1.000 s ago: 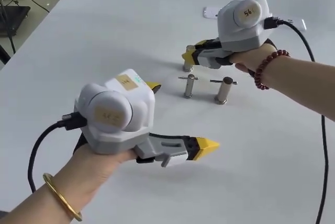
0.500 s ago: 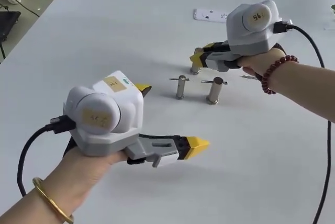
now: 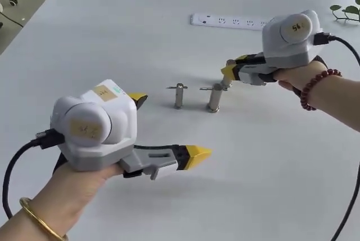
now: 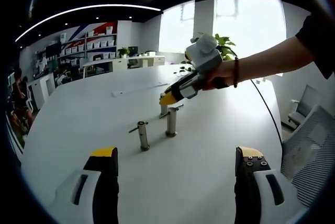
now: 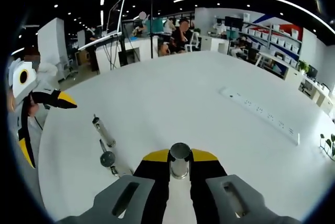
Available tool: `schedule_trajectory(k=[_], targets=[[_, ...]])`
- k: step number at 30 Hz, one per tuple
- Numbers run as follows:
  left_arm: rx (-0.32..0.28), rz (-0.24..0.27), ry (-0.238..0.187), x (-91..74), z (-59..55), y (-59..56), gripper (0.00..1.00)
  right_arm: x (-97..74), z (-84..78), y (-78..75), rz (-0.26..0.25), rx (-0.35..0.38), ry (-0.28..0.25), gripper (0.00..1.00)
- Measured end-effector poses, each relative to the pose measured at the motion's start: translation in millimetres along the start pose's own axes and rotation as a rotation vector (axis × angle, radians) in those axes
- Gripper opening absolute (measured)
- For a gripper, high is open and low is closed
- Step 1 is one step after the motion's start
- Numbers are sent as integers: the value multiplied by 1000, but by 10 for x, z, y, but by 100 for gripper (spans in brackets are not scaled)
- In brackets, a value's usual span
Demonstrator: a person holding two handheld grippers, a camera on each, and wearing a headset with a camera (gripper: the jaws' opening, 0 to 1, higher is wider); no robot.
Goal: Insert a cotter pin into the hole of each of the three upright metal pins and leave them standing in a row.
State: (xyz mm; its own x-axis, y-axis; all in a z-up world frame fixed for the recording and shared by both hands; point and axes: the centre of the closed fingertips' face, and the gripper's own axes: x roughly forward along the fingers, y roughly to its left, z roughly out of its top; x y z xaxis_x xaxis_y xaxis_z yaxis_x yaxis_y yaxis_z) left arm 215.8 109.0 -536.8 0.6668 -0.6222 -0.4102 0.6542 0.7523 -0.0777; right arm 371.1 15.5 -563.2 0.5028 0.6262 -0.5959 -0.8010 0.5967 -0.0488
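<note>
White table [image 3: 112, 27]: right gripper [image 3: 229, 71] fingers [image 5: 157, 156] clamp metal pin [image 5: 179, 157], axis vertical; left gripper [image 3: 169, 126] released.

The left gripper [image 4: 175, 157] holds its black, yellow-tipped fingers [image 4: 103, 170] wide apart over the white surface [image 4: 78, 114]. Ahead stand a near grey metal pin [image 4: 143, 139] and a second metal pin [image 4: 171, 124], each with a thin cotter pin [image 4: 134, 129] crosswise. Behind them, the right gripper [image 4: 166, 98] has its yellow tips at the top of a third metal pin [image 4: 164, 111].
</note>
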Motion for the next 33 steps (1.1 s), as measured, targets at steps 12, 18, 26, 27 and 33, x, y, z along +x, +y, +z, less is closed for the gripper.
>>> schedule_trajectory(k=[12, 18, 26, 27, 33], targets=[[2, 0, -1, -3, 15, -4, 92, -287, -176, -48, -19, 16, 8, 8], [6, -2, 0, -10, 14, -16, 92, -408, -255, 117, -18, 0, 19, 8], [10, 0, -1, -29, 19, -25, 92, -499, -297, 292, 0, -19, 16, 8], [13, 1, -1, -30, 20, -25, 92, -509, -302, 320, 2, -20, 17, 8], [18, 2, -6, -41, 33, -25, 91, -552, -331, 527, 24, -26, 17, 8]])
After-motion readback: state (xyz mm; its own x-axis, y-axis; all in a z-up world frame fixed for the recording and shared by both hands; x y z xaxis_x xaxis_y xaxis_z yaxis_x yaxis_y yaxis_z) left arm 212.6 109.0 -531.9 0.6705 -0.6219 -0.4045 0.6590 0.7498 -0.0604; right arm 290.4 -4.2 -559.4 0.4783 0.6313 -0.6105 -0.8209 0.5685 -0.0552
